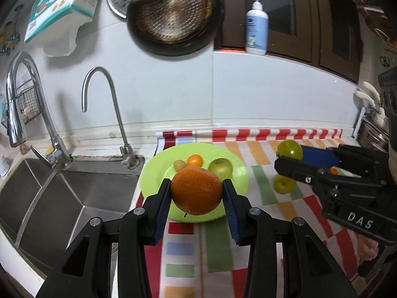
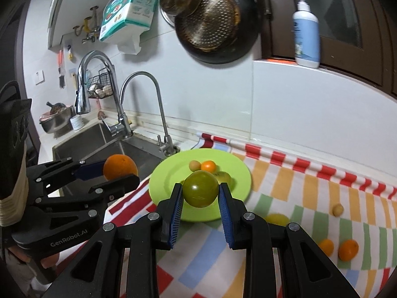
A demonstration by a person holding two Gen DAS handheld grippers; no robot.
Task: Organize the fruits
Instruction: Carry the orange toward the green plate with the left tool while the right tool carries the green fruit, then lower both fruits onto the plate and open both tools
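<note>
My left gripper (image 1: 196,190) is shut on a large orange (image 1: 196,190) and holds it above the near edge of the lime green plate (image 1: 153,171). The plate holds a small orange (image 1: 195,160), a small pale fruit (image 1: 179,164) and a green apple (image 1: 220,168). My right gripper (image 2: 200,191) is shut on a green fruit (image 2: 200,188) above the plate (image 2: 163,173). In the left wrist view it (image 1: 289,157) hovers right of the plate. A yellow-green fruit (image 1: 283,184) lies on the cloth below it.
A striped cloth (image 1: 248,154) covers the counter. A steel sink (image 1: 49,198) with two taps lies to the left. Two small oranges (image 2: 348,249), a pale fruit (image 2: 338,209) and a yellow fruit (image 2: 277,219) lie on the cloth at the right. Pans hang on the wall.
</note>
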